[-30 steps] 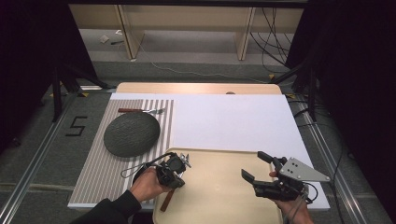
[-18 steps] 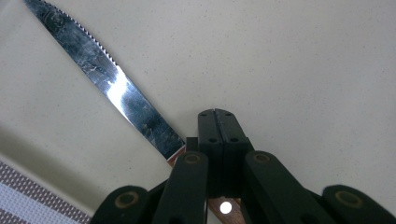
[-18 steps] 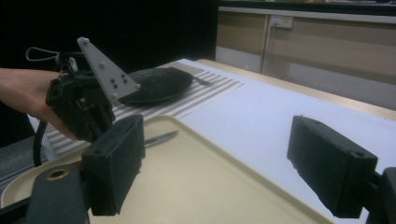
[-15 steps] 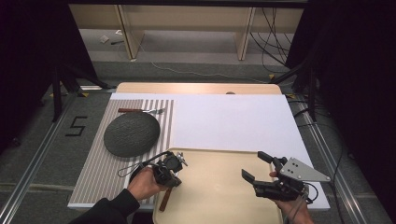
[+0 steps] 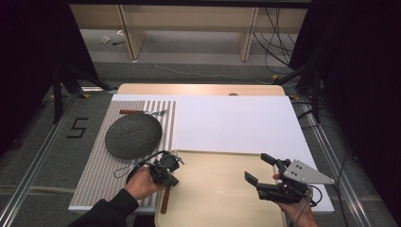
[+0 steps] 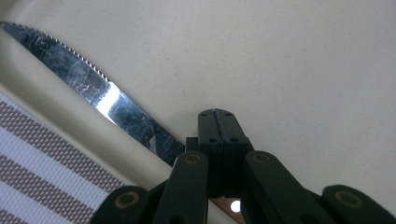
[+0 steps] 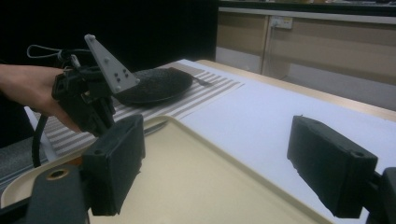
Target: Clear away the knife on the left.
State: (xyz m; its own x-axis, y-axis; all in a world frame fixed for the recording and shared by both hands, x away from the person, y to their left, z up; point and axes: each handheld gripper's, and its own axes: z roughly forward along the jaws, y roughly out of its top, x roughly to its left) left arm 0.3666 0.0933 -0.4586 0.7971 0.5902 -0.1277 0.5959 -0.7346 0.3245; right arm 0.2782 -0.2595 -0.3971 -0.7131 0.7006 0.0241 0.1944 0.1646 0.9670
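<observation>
A steak knife with a serrated blade (image 6: 88, 86) and a brown wooden handle (image 5: 164, 204) lies across the left rim of the beige tray (image 5: 222, 203). My left gripper (image 5: 168, 178) points down just over it. Its jaws are shut pad to pad in the left gripper view (image 6: 217, 116), and the blade runs beneath them. At the tray's right side my right gripper (image 5: 259, 168) is held level, open and empty, with its pads far apart (image 7: 215, 163). The right gripper view also shows the left gripper (image 7: 88, 105) in a hand, farther off.
A dark round plate (image 5: 133, 135) sits on a striped placemat (image 5: 94, 179) left of the tray. A fork with a brown handle (image 5: 142, 112) lies behind the plate. A white sheet (image 5: 236, 123) covers the table beyond the tray. Cables trail on the floor behind.
My left hand and gripper have shifted slightly to the left above the knife. The right gripper has stayed where it was.
</observation>
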